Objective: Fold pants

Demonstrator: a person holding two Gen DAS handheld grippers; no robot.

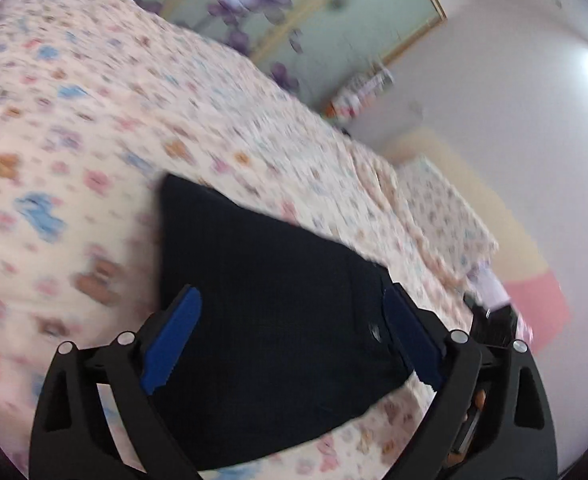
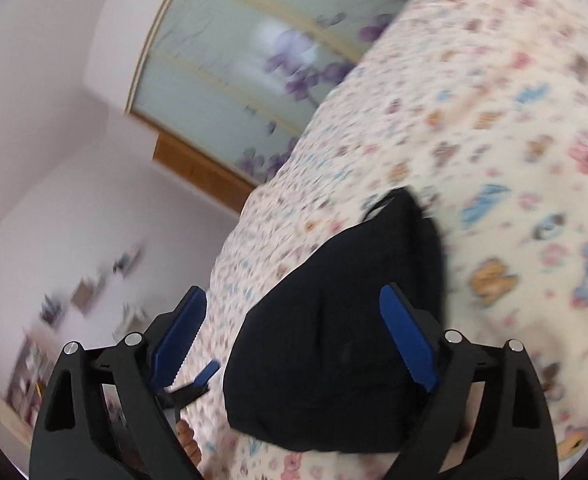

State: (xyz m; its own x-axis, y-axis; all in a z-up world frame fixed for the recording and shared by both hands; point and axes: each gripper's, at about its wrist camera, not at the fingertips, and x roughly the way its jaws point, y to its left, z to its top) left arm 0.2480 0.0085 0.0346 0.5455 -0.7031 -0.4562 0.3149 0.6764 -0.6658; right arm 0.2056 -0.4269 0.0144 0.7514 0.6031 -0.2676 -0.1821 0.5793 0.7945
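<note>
**Folded bundle down, both claws let go**

Bedroom with a frosted floral wardrobe [image 1: 326, 36] behind; printed bedspread [image 1: 94, 128] spread flat as the work surface. Dark pants [image 1: 278, 312] lying in a compact slab ahead of and under the left gripper [image 1: 292, 320], likewise before the right gripper [image 2: 294, 320]. Both spread wide, grasping nothing, likely clear of the cloth to spare the fold

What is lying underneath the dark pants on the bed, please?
The dark pants lie directly on the cartoon-print bedspread, which shows on all sides around them. The part of the bedspread right beneath them is covered, so anything between cannot be seen.
</note>
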